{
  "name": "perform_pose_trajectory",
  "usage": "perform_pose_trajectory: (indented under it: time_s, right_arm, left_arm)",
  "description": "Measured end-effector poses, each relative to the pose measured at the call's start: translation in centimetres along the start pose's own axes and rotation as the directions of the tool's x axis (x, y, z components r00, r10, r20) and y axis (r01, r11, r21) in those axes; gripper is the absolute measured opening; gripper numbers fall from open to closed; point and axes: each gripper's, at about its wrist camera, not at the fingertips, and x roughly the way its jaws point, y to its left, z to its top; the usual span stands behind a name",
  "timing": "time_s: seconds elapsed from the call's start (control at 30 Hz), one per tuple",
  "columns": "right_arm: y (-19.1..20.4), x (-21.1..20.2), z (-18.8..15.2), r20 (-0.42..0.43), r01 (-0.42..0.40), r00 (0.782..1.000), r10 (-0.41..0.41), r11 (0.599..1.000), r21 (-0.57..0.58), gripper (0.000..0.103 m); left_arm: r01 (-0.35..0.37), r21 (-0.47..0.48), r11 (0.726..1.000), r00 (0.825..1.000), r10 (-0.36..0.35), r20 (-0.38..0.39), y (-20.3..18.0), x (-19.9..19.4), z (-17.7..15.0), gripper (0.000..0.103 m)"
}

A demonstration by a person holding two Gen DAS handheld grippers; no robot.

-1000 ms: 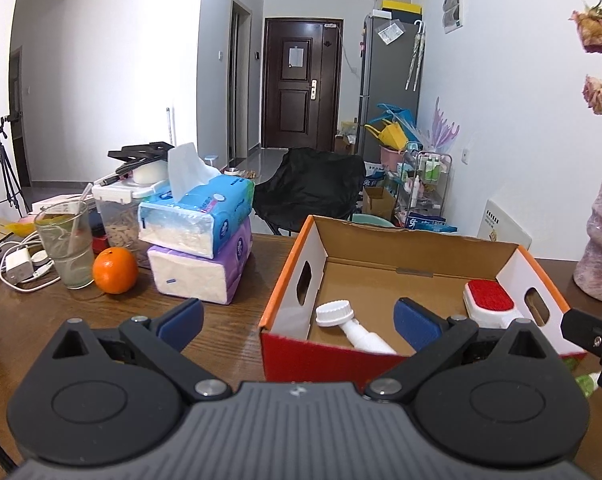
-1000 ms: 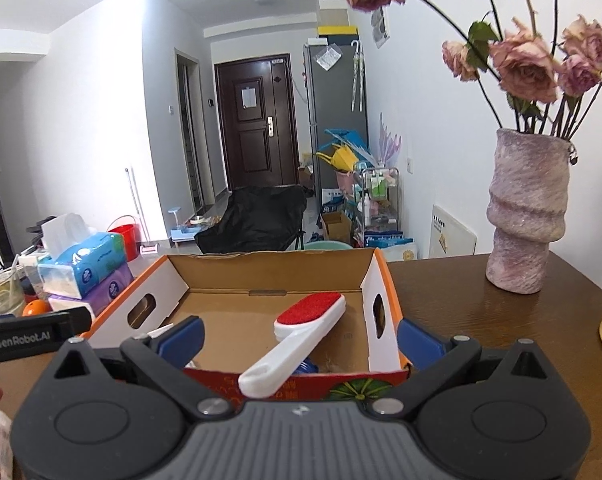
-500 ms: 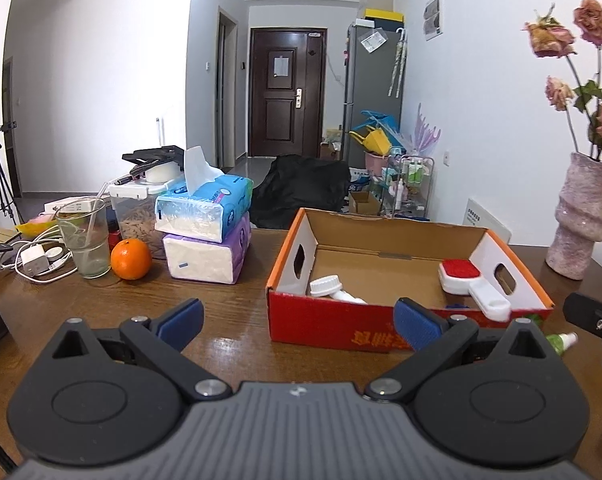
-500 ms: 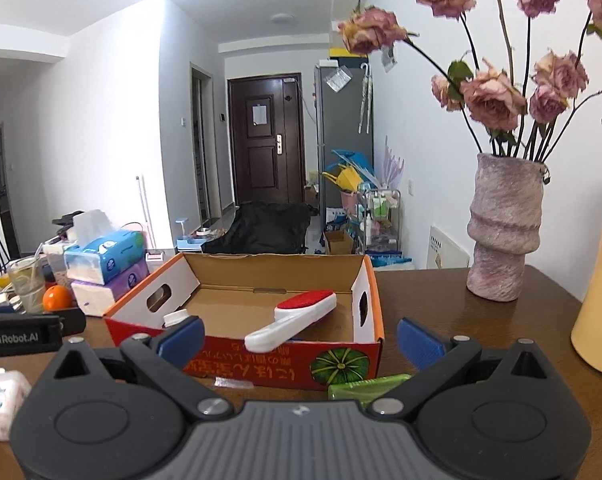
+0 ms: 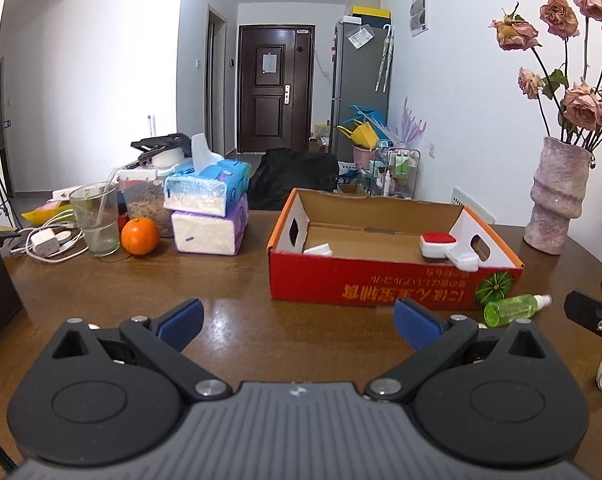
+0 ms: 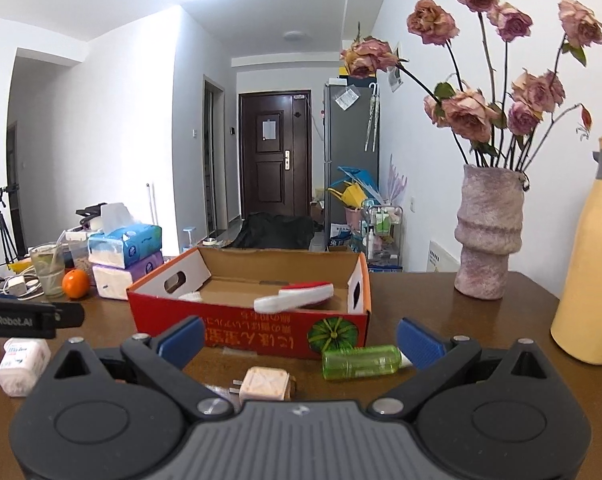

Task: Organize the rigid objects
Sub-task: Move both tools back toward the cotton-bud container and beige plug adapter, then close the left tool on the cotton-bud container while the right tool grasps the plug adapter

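The left gripper [image 5: 299, 316] hangs above bare table [image 5: 237, 328] with its blue-padded fingers [image 5: 180, 319] wide apart and nothing between them. The right gripper [image 6: 301, 338] is likewise spread and empty; a green plastic bottle [image 6: 361, 361] lies on its side just inside its right finger, and a small pale plug adapter [image 6: 265, 384] lies between the fingers, closer to the gripper body. Neither is touched.

Beyond both stands the red cardboard box [image 6: 257, 330], open-topped, near the middle of the table; its front wall carries yellow Chinese characters printed upside down, not legible, and a green melon picture at its right corner. Inside, a white brush with a red pad [image 6: 295, 297] leans against the right wall, and a white object [image 5: 318, 249] lies by the left wall. A small white container [image 6: 22, 366] rests near the table's front left edge; its blue label is too small to read. The black bar over it reads "GenRobot.AI" [image 6: 7, 321].
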Motion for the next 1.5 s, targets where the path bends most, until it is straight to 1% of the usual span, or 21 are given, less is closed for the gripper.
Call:
perform_pose_trajectory:
  time_s: [0.13, 0.47, 0.6, 0.77, 0.93, 1.1, 1.37, 1.5]
  right_arm:
    - [0.0, -1.0, -1.2, -0.002, -0.007, 1.000, 0.007, 1.000, -0.002, 0.103]
    - [0.0, -2.9, -3.3, -0.022, -0.065, 0.998, 0.065, 0.998, 0.017, 0.103]
    - [0.4, -2.9, -3.9, -0.040, -0.057, 0.998, 0.057, 0.998, 0.014, 0.103]
    - [0.9, -2.7, -4.3, -0.050, -0.060, 0.997, 0.061, 0.998, 0.011, 0.103]
    - [1.4, -2.0, -4.6, -0.067, -0.055, 0.996, 0.055, 0.998, -0.005, 0.103]
    - [1.7, -1.0, -4.9, -0.084, -0.049, 0.995, 0.047, 0.999, -0.016, 0.103]
    - [2.0, 0.5, -5.2, -0.116, -0.046, 0.992, 0.042, 0.998, -0.032, 0.103]
    - [2.2, 1.0, -5.3, -0.127, -0.046, 0.991, 0.041, 0.998, -0.041, 0.103]
  left_arm:
    - [-0.016, 0.002, 1.000, 1.000, 0.016, -0.005, 0.6, -1.0, -0.8, 0.103]
    - [-0.049, 0.016, 0.999, 0.998, 0.049, -0.030, 2.1, -3.1, -3.6, 0.103]
    - [-0.067, 0.009, 0.998, 0.997, 0.068, -0.043, 2.9, -3.3, -4.4, 0.103]
    - [-0.095, -0.006, 0.995, 0.994, 0.095, -0.051, 3.7, -3.3, -4.5, 0.103]
    - [-0.129, -0.040, 0.991, 0.989, 0.126, -0.079, 4.7, -2.4, -4.7, 0.103]
    - [-0.185, -0.062, 0.981, 0.976, 0.176, -0.127, 5.5, -0.6, -4.9, 0.103]
    - [-0.253, -0.057, 0.966, 0.957, 0.241, -0.163, 6.3, 2.2, -4.9, 0.103]
    - [-0.279, -0.073, 0.958, 0.948, 0.263, -0.178, 7.0, 3.5, -4.9, 0.103]
